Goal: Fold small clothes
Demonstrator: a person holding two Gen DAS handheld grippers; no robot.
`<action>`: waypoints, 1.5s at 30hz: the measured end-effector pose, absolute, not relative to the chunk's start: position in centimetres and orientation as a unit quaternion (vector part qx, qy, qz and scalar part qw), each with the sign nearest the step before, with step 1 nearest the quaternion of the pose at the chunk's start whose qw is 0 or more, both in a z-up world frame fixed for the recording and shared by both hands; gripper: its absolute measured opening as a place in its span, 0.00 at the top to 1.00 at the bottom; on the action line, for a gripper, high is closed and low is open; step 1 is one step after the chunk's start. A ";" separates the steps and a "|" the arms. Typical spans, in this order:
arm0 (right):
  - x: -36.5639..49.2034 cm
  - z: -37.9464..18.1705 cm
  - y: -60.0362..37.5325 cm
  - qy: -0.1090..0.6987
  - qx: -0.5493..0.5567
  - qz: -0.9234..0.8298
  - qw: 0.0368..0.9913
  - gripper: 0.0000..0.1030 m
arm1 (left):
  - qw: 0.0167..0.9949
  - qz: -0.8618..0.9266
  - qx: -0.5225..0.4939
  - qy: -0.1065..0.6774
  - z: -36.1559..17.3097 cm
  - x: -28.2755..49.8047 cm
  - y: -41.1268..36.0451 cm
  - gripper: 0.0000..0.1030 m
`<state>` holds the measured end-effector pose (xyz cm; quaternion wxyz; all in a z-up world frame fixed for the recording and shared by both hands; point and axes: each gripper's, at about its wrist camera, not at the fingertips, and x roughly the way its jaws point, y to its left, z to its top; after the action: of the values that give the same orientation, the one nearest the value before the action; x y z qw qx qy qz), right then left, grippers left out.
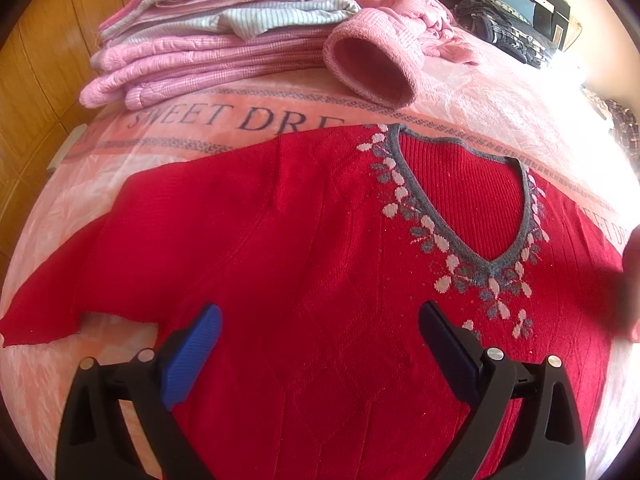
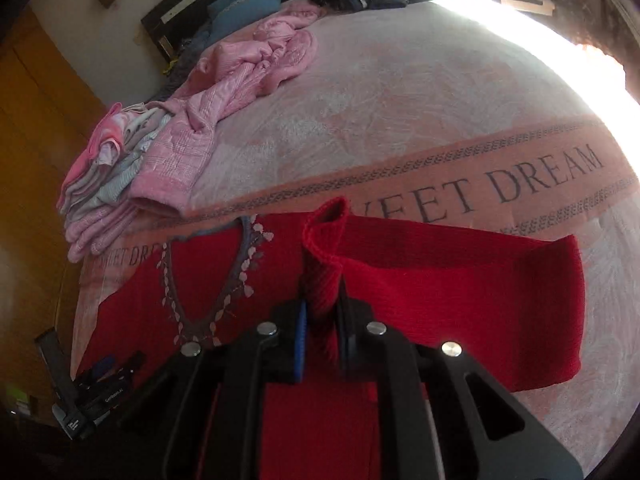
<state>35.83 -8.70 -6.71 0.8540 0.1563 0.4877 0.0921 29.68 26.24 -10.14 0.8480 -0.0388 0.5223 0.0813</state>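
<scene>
The pink bedspread point(image 2: 420, 92) carries a salmon band printed "SWEET DREAM" in dark capitals, running across the bed just beyond the red sweater point(image 1: 280, 240); part of the lettering is covered by the knit. The sweater lies face up and flat on the bedspread, its grey V-neck point(image 1: 472, 216) trimmed with pale leaf motifs, collar toward the band and the body running back toward the grippers, sleeves stretched out to either side along the band. The left gripper point(image 1: 320, 344) hovers over the chest with its blue-padded fingers point(image 1: 192, 356) spread wide, holding nothing. The right gripper point(image 2: 322, 344) is clamped on a raised fold of red ribbed knit, lifted off the bed near the right sleeve point(image 2: 480, 300). A stack of folded pink and striped clothes point(image 1: 208, 40) sits past the band, on the left near the bed's edge, with a loose pink garment point(image 2: 264, 60) beside it. The far right of the bedspread is bare.
</scene>
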 end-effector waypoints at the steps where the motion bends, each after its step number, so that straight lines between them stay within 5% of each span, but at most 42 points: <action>1: 36.0 -7.0 -7.4 0.490 0.154 0.101 0.852 0.90 | 0.848 0.079 -0.040 0.522 -10.1 29.7 26.3 0.04; 10: 37.0 -10.5 1.1 0.529 0.108 0.156 0.827 0.88 | 0.846 0.071 -0.043 0.527 -10.5 29.7 26.4 0.04; 14: 37.0 -12.3 1.4 0.558 0.128 0.179 0.800 0.67 | 0.846 0.069 -0.047 0.527 -10.5 29.8 26.1 0.04; 20: 36.6 -9.9 -3.9 0.525 0.239 0.222 0.786 0.60 | 0.847 0.028 -0.058 0.528 -10.0 30.3 23.0 0.04; 33: 33.3 -8.9 -18.4 0.495 0.237 0.117 0.828 0.60 | 0.819 -0.022 -0.070 0.568 -12.6 32.7 12.6 0.05; 35: 32.9 -9.1 -19.7 0.495 0.233 0.111 0.830 0.60 | 0.829 -0.013 -0.062 0.556 -12.1 32.6 11.7 0.19; 40: 32.2 -9.4 -22.2 0.492 0.242 0.096 0.831 0.60 | 0.838 -0.005 -0.091 0.538 -11.1 32.3 11.6 0.86; 45: 31.9 -9.4 -22.8 0.493 0.244 0.088 0.831 0.60 | 0.854 -0.014 -0.133 0.502 -8.6 31.7 13.5 0.91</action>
<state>31.92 -22.77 -9.35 0.8307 0.2441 0.4925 0.0878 31.74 13.54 -8.56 0.8544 -0.1331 0.5020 -0.0144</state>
